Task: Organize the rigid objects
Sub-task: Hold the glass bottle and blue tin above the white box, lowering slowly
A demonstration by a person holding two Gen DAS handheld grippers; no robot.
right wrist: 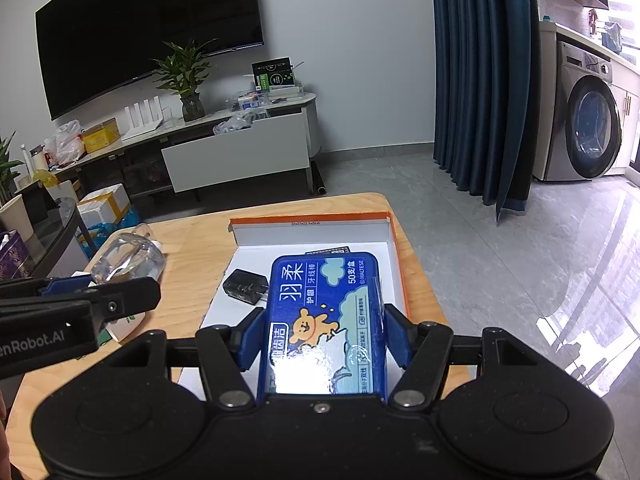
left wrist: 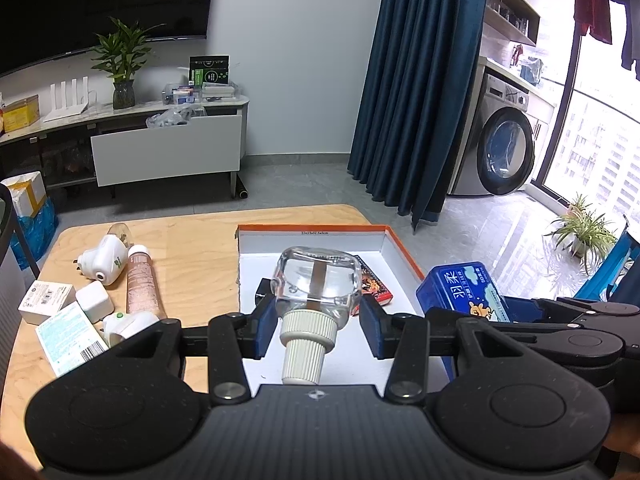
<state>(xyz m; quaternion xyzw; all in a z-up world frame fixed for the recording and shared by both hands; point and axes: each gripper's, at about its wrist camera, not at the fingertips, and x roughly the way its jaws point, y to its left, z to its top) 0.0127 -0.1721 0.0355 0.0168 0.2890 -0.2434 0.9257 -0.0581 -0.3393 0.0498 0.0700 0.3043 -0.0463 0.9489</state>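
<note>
Landmark: the shallow orange-edged box (left wrist: pixel 390 240), which lies on the wooden desk (left wrist: pixel 192 236).

Left tool (left wrist: pixel 318 320): its blue pads stand on either side of a clear bottle (left wrist: pixel 316 280) with a ribbed white cap. The left pad touches the bottle's shoulder; a narrow gap shows at the right pad, so a firm pinch cannot be confirmed. The bottle is held above the box's white floor, cap toward the camera.

Right tool (right wrist: pixel 324 338): pressed against both long sides of a blue floss-pick case (right wrist: pixel 324 320), pinching it above the box's near end.

Inside the box: a black charger (right wrist: pixel 245 285) on the left part of the floor and a red packet (left wrist: pixel 374 284) farther back.

Left of the box, on the desk: a white plug-in unit (left wrist: pixel 102 260), a pink tube (left wrist: pixel 140 284), a white cube (left wrist: pixel 93 300) and two small cartons (left wrist: pixel 46 300).
</note>
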